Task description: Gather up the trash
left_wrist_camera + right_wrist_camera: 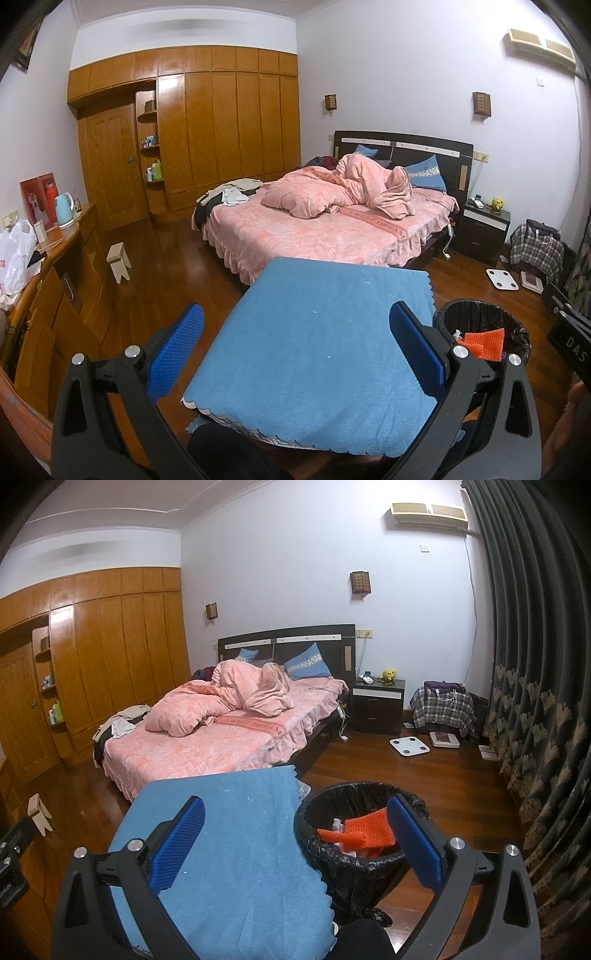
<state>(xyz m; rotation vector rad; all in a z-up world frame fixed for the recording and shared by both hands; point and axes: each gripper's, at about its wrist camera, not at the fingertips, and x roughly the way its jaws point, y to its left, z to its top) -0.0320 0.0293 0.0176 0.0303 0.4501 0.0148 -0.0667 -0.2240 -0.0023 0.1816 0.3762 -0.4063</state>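
A black-lined trash bin [347, 801] stands on the wood floor right of a small table under a blue cloth [236, 834]. Inside it lie an orange mesh piece [364, 830] and some pale scraps. In the left wrist view the trash bin [480, 314] is at the right, with the orange mesh piece [484, 341] showing. My left gripper [297, 341] hangs open over the blue cloth [314, 339], holding nothing. My right gripper [295, 834] is open too, straddling the cloth's right edge and the bin's rim, empty.
A bed [207, 738] with pink bedding stands beyond the table. A dark nightstand [378, 705], a white scale [409, 746] and a plaid-covered pile [443, 705] sit at the back right. Dark curtains [535, 701] hang on the right. A wooden dresser [55, 280] and small stool [120, 260] stand left.
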